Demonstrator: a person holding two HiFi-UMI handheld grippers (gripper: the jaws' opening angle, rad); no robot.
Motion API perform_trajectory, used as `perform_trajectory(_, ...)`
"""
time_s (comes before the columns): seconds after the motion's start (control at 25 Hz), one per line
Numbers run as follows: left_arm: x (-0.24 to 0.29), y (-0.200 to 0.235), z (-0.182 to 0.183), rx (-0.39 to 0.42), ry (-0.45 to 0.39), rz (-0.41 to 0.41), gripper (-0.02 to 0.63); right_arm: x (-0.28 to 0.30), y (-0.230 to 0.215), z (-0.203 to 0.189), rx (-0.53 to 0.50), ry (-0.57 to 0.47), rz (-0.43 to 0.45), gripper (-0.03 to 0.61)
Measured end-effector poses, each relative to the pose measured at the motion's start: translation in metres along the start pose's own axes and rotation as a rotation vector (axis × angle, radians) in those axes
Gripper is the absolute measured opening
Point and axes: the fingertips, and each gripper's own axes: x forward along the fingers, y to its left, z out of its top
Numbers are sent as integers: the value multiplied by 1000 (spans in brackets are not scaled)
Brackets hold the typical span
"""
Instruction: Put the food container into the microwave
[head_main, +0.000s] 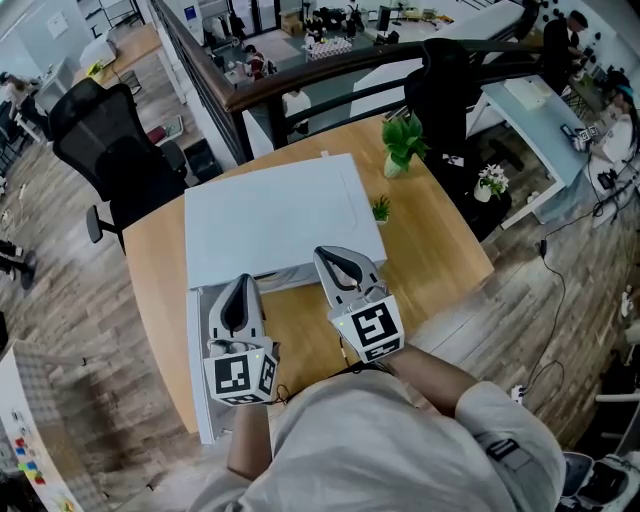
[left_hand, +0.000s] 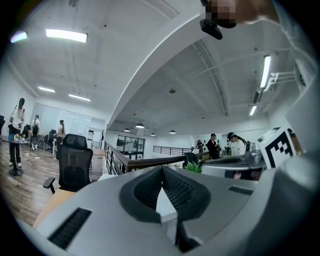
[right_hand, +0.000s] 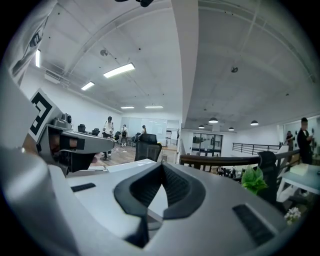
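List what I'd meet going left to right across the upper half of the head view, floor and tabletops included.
Black mesh office chair → white box-shaped microwave → green leafy plant in a white pot → small white-flowered potted plant.

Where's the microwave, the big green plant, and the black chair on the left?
microwave (head_main: 270, 220): head view, on its flat white top.
big green plant (head_main: 403, 135): head view, on its leaves.
black chair (head_main: 90, 115): head view, on its backrest.
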Motion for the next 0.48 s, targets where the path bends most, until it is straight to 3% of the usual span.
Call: perform_trajectory(0.48,1,-11,-4,6,11,-9,12,-4,1,-2,-2,2,12,3)
